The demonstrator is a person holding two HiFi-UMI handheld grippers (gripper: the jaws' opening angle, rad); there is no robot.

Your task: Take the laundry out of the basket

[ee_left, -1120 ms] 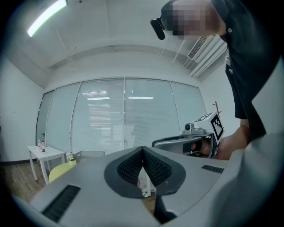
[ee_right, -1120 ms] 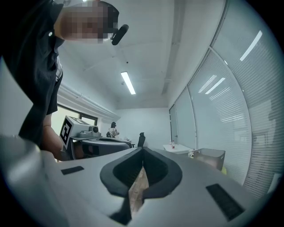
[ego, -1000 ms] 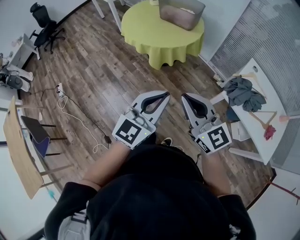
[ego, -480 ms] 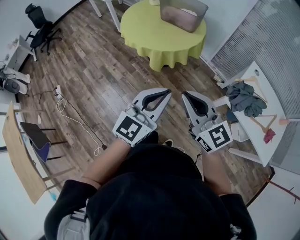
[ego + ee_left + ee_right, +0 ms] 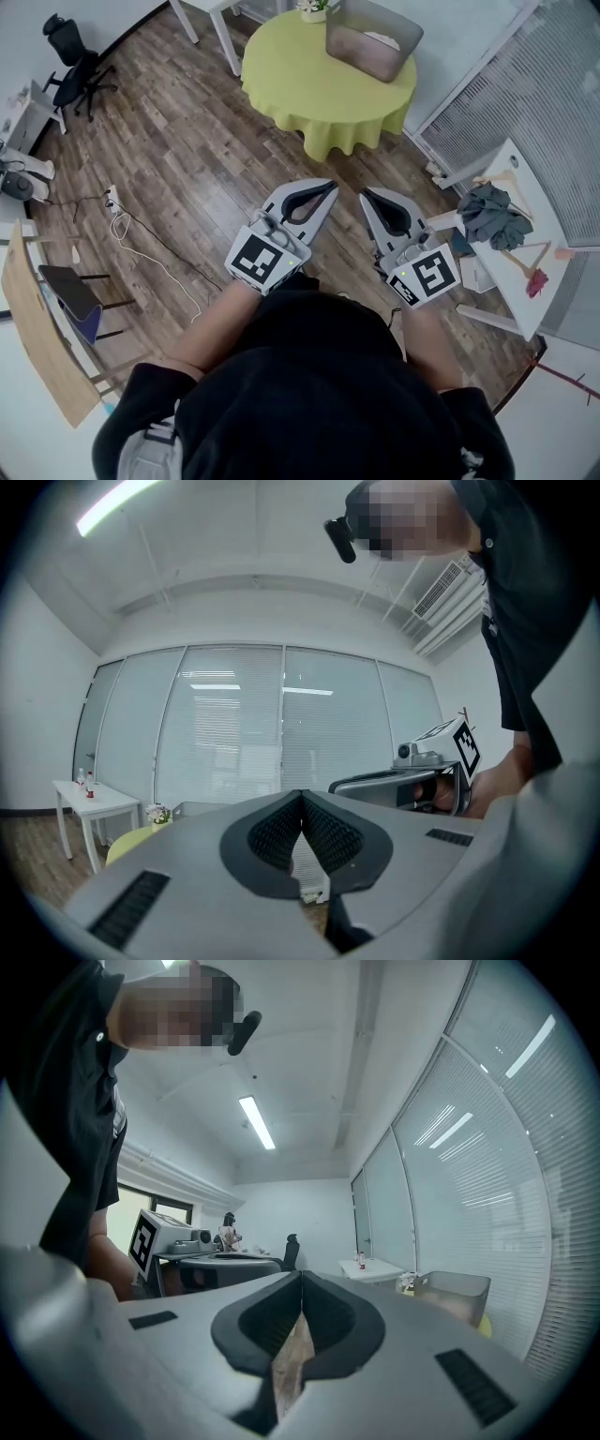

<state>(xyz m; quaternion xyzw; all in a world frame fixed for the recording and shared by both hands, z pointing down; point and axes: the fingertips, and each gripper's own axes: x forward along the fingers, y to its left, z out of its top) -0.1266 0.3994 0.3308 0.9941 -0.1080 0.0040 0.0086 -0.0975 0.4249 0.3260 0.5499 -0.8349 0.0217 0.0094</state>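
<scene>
A grey laundry basket (image 5: 367,39) stands on a round table with a yellow-green cloth (image 5: 319,84) at the far end of the room. Pale laundry (image 5: 375,39) shows inside it. Both grippers are held level side by side over the wooden floor, well short of the table. My left gripper (image 5: 333,187) is shut with nothing in it, and so is my right gripper (image 5: 365,193). In the right gripper view the basket (image 5: 456,1294) lies ahead to the right of the shut jaws (image 5: 302,1276). In the left gripper view the jaws (image 5: 301,795) are also shut.
A white table (image 5: 525,253) at the right holds dark grey clothes (image 5: 491,214), wooden hangers and a red item (image 5: 534,282). A white cable (image 5: 150,253) trails over the floor at the left. An office chair (image 5: 70,56) and a small white table leg (image 5: 223,37) stand further back.
The person has walked towards the round table; more of the basket shows and the room's things have shifted in view. Both grippers stay shut and side by side.
</scene>
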